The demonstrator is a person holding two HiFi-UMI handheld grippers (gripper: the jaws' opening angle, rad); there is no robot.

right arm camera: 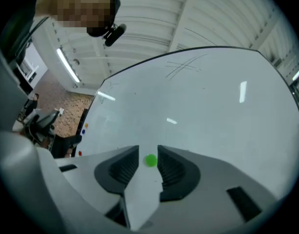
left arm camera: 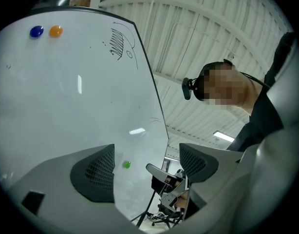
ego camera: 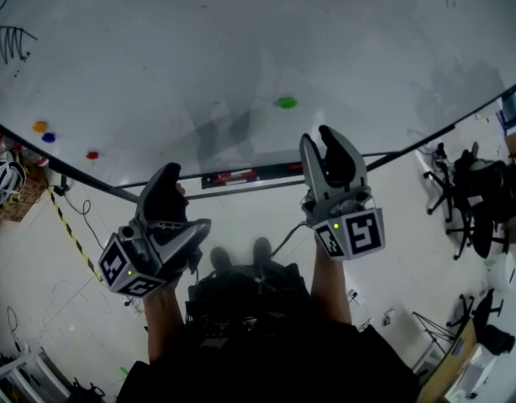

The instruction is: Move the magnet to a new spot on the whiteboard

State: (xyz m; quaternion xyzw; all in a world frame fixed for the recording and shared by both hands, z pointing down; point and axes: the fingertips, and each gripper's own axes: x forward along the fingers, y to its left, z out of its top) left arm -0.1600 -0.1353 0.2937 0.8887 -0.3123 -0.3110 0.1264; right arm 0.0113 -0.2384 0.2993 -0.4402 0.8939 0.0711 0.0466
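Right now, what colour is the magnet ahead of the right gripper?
The magnet is green, clearest in the right gripper view.

The magnet (ego camera: 286, 102) sits on the whiteboard (ego camera: 157, 57) just ahead and left of the right hand-held gripper (ego camera: 318, 138), apart from its tips, and lines up between its jaws in the right gripper view. Three more magnets (ego camera: 48, 137) lie on the board far to the left, beyond the left hand-held gripper (ego camera: 184, 198). A tray (ego camera: 241, 176) runs along the board's lower edge between the two grippers, and chairs (ego camera: 472, 191) stand to the right of the right one.
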